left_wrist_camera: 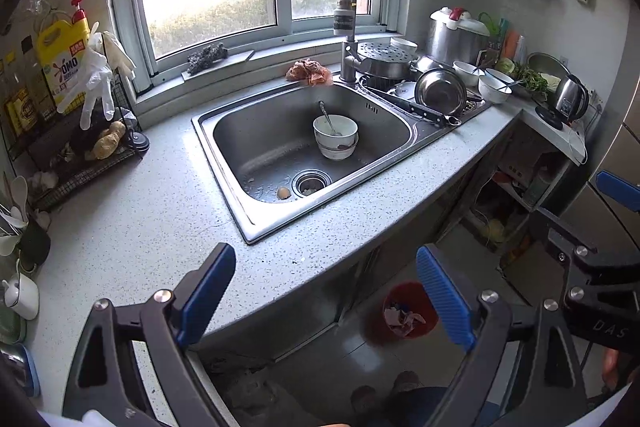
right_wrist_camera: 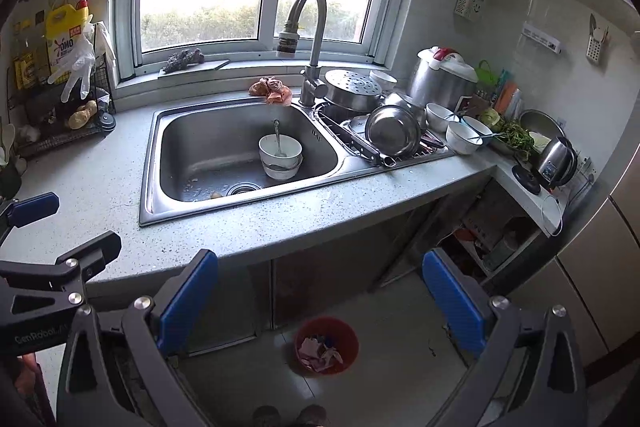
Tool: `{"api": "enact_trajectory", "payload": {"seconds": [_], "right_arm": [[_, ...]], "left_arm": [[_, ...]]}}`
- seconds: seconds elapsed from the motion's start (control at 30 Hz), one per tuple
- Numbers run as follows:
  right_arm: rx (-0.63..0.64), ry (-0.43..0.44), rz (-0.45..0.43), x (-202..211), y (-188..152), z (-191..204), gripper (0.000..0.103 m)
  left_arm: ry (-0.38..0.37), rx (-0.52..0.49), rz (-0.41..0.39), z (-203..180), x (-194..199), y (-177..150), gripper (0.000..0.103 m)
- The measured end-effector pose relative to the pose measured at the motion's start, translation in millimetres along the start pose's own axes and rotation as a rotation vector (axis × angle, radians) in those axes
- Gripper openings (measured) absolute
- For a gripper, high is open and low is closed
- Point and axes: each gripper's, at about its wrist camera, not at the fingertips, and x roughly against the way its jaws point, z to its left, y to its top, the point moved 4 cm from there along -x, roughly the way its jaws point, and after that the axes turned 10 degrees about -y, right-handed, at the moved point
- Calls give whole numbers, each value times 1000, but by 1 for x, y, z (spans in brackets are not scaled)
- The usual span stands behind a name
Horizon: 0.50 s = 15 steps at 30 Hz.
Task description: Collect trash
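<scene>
Both tongs are seen spread wide & empty: left gripper (left_wrist_camera: 326, 293) hangs over the counter edge, right gripper (right_wrist_camera: 320, 297) is held just beside it above the floor; nothing is caught between either pair of blue pads.

Nearest, on the floor below the counter front, a red bin (right_wrist_camera: 326, 345) is seen w/ crumpled paper/wrappers already inside, so part of the collecting is judged done. Bin is approx. half full; room is left.

Next out, the counter (left_wrist_camera: 140, 211) strip by the sink looks mostly bare; only tiny specks can be made out, too small to call trash.

Further in, the sink (left_wrist_camera: 256, 227) is where the leftovers lie: an eggshell-like scrap (left_wrist_camera: 283, 192) sits just beside the drain (left_wrist_camera: 311, 182), w/ smaller bits near it on the basin floor & some caught in the strainer. Stacked bowls (left_wrist_camera: 335, 137) w/ a spoon stand in the basin too; these are dishes, not trash.

Farthest, on the sink's back rim near the tap, an orange-pink crumpled wad (left_wrist_camera: 309, 71) is seen; whether rag or trash can't be told.

Est.: task is partway thru. Sink scraps are left to be picked & dropped in the bin; the wad's status is to be checked.
</scene>
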Motion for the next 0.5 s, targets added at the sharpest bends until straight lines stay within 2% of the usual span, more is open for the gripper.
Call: {"api": "enact_trajectory", "payload": {"seconds": [0.4,0.5], "right_arm": [[10,23,25,-1,-4,7,102],[9,32,27,0,-3,7,102]], "left_arm": [[19,7,-2,2,2,-6,91],[-16,20,5,0,3,-7,91]]}}
